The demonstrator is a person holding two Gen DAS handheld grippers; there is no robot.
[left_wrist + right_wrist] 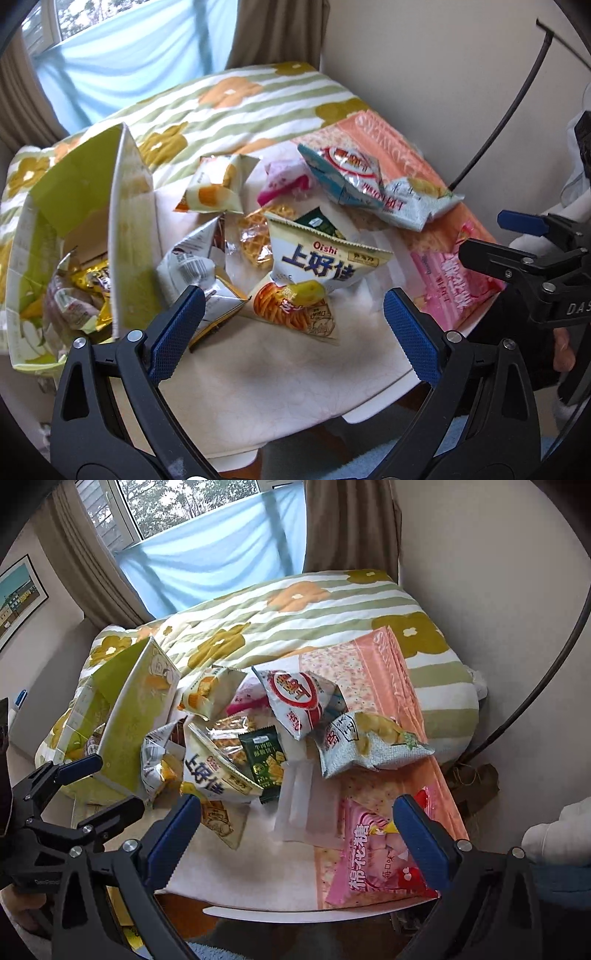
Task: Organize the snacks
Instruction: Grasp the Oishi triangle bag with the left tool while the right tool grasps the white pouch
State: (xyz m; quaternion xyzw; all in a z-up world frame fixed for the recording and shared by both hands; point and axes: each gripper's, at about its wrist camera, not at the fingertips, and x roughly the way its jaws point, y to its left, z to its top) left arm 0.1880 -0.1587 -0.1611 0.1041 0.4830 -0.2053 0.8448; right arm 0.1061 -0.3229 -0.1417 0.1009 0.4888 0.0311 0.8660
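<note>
Loose snack bags lie in a heap on a small white table (pixel 295 376). A cream Oishi bag (pixel 317 266) lies just ahead of my left gripper (pixel 291 326), which is open and holds nothing. Left of it stands an open green carton (pixel 125 229) with several bags inside (pixel 81 295). My right gripper (pixel 299 832) is open too, above the table's near edge. A pink marshmallow bag (pixel 373 860) lies by its right finger, and the Oishi bag (pixel 218 771) by its left finger. A dark green packet (pixel 266 760), a red-and-white bag (pixel 303 701) and a grey chip bag (pixel 369 746) lie further back.
A flowered, striped quilt (pixel 314 613) on a bed borders the table's far side. A pink placemat (pixel 388 686) covers the table's right part. A wall and a black cable (pixel 517 96) stand to the right, a curtained window (pixel 207 554) behind. The left gripper (pixel 99 786) shows at the right wrist view's left edge.
</note>
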